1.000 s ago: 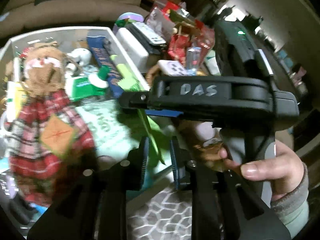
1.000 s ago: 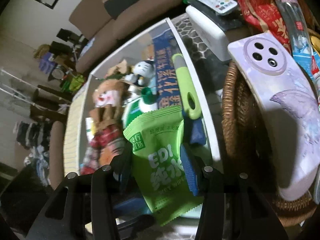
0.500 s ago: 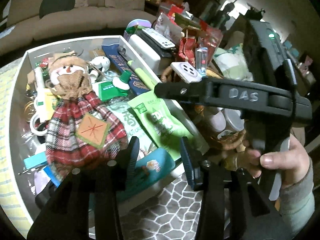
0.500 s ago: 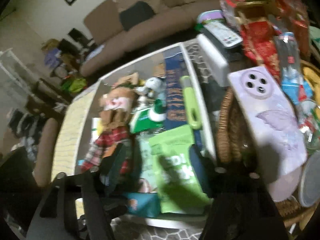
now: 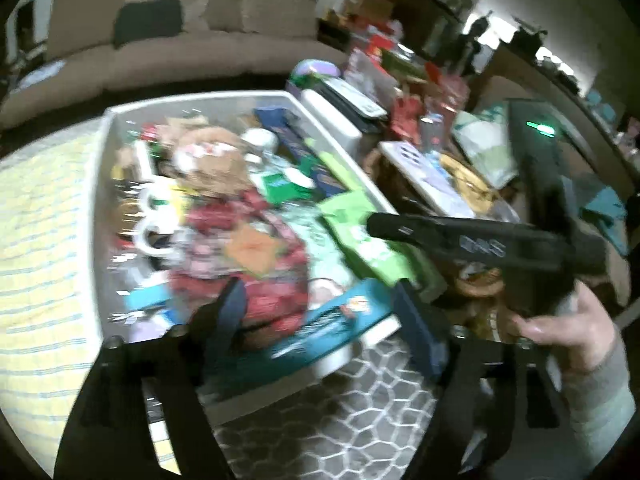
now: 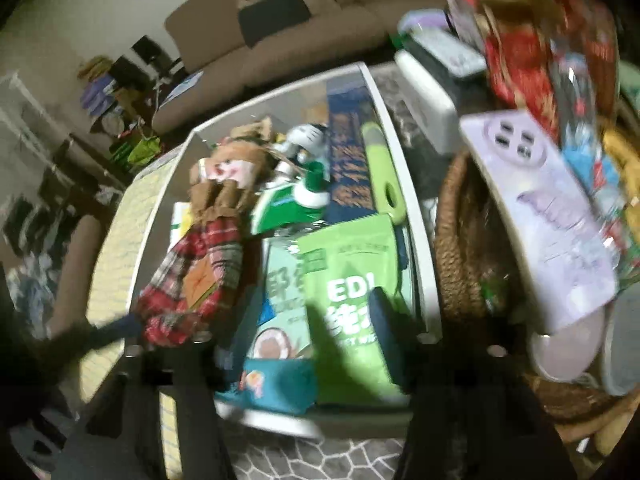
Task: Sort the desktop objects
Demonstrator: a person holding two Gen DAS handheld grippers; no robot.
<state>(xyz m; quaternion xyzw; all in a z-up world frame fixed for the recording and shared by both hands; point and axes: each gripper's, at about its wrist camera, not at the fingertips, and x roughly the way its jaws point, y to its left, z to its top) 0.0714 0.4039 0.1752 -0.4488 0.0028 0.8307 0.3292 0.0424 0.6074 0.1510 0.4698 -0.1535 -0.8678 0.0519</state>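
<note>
We hold both grippers, left and right, spread wide and empty above the white bin (green wipes pack inside).

My view: green wipes pack, red plaid doll, white bin, brown woven basket, lilac phone case, grey hexagon-pattern desk.
</note>
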